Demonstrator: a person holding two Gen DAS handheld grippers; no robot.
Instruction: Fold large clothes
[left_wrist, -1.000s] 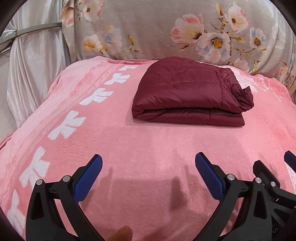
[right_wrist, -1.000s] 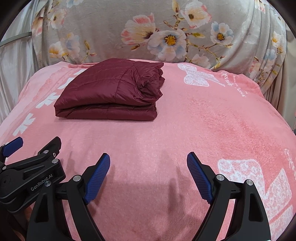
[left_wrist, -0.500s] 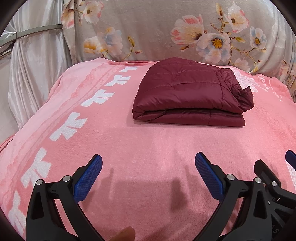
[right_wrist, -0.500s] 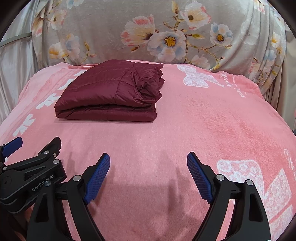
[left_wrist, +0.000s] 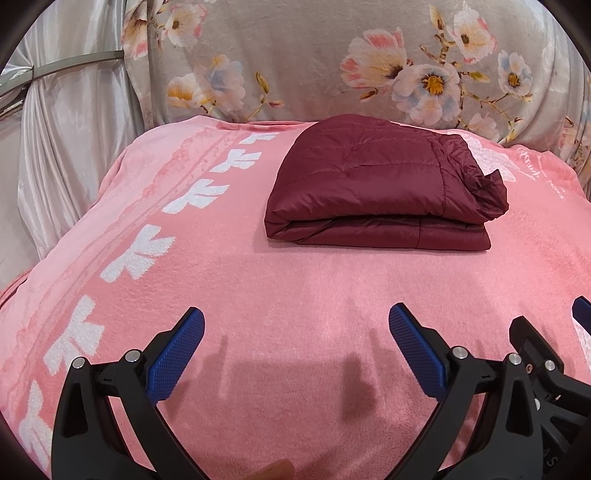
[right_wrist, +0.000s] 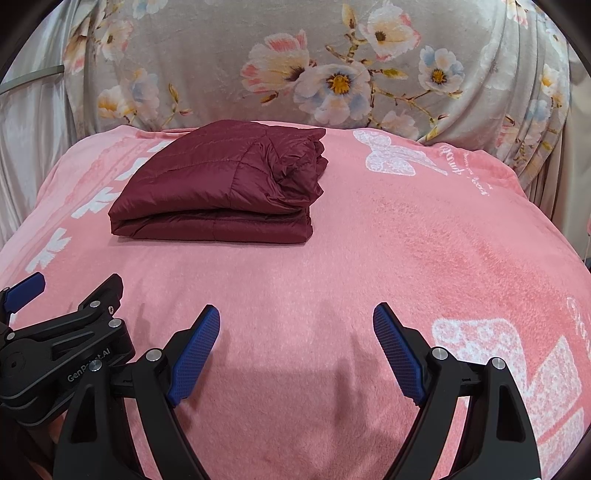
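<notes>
A dark red quilted jacket lies folded into a flat rectangular stack on the pink blanket, toward the back. In the right wrist view the same jacket sits at the back left. My left gripper hovers open over bare blanket well in front of the jacket, nothing between its blue pads. My right gripper is also open and empty, close beside the left one. Part of the left gripper's body shows at the lower left of the right wrist view.
A grey floral cover rises behind the blanket. A pale satin curtain hangs at the left. The blanket carries white bow prints along its left side and white motifs on the right. A fingertip shows at the bottom edge.
</notes>
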